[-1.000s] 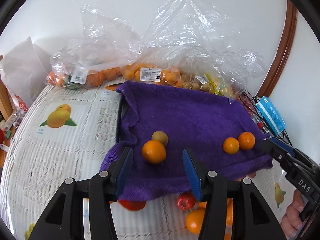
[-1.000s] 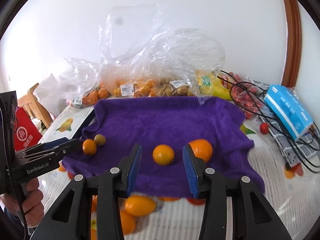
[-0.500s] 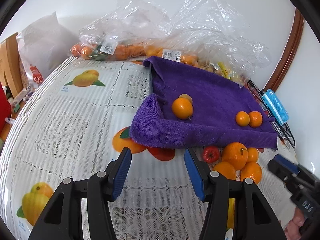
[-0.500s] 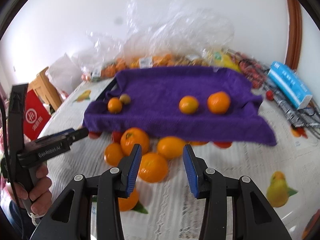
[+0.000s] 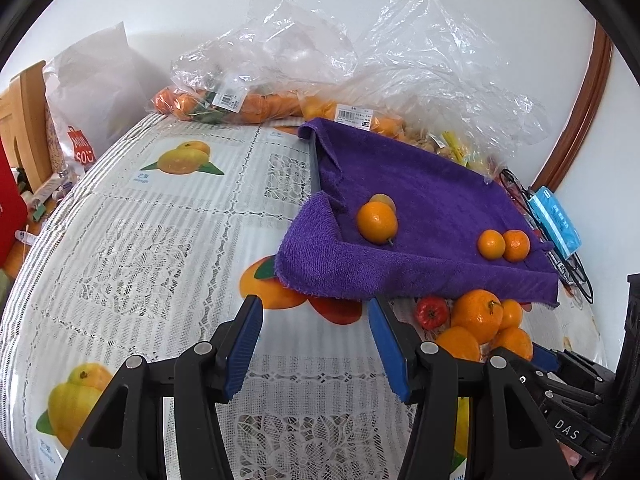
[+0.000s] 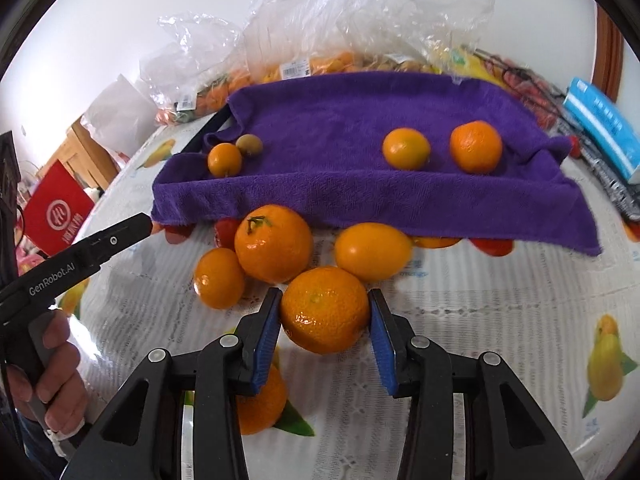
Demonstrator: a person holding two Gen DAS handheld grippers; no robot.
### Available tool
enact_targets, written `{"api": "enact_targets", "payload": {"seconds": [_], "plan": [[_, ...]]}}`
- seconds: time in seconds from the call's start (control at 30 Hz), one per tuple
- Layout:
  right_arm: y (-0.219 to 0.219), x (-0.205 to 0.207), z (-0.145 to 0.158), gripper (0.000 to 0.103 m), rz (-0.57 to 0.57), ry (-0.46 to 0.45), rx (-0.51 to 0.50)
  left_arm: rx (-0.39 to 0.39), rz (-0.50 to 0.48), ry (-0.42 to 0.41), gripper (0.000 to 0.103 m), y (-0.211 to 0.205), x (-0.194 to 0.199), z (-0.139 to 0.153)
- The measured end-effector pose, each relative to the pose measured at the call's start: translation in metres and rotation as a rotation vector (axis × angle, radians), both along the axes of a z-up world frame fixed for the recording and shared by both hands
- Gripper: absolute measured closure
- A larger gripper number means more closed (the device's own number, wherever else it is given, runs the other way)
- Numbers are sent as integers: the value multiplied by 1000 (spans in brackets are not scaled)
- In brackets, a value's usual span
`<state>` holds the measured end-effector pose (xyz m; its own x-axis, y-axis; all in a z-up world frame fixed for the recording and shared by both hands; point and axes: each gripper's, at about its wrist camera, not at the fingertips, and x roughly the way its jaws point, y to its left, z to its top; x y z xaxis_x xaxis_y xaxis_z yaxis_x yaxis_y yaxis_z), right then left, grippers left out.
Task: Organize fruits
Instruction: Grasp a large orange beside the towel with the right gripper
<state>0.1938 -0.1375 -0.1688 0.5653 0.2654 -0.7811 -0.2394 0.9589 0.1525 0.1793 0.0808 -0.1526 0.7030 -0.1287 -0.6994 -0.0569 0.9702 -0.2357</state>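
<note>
Now your left tool (image 5: 316,340) hangs with its blue pads partly spread and nothing between them, above the lace-covered desk (image 5: 160,248) just short of the purple towel (image 5: 420,216). On that towel, near its left fold, sit a small orange (image 6: 224,159) and a brownish round fruit (image 6: 249,145) that touch; farther right lie two more oranges (image 6: 406,148) side by side. Below the towel's front edge a loose pile of oranges (image 6: 272,244) rests on the desk, with a red fruit (image 5: 431,312) tucked beside it. Your right tool (image 6: 324,320) is down at the pile, its pads set to either side of the front tangerine (image 6: 324,310); the left pad touches the skin, but you cannot tell whether the right one presses. Clear bags of fruit (image 5: 280,80) line the wall behind
</note>
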Motion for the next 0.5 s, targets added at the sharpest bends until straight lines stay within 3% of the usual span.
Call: {"api": "enact_targets", "payload": {"seconds": [0.2, 0.33, 0.5], "plan": [[-25, -14, 20, 61, -25, -61, 41, -37, -82, 4, 50, -11, 0, -1], [-53, -21, 27, 61, -75, -113, 6, -87, -157, 22, 50, -24, 6, -1], [-81, -14, 19, 61, -124, -97, -7, -159, -196, 64, 50, -39, 22, -5]]}}
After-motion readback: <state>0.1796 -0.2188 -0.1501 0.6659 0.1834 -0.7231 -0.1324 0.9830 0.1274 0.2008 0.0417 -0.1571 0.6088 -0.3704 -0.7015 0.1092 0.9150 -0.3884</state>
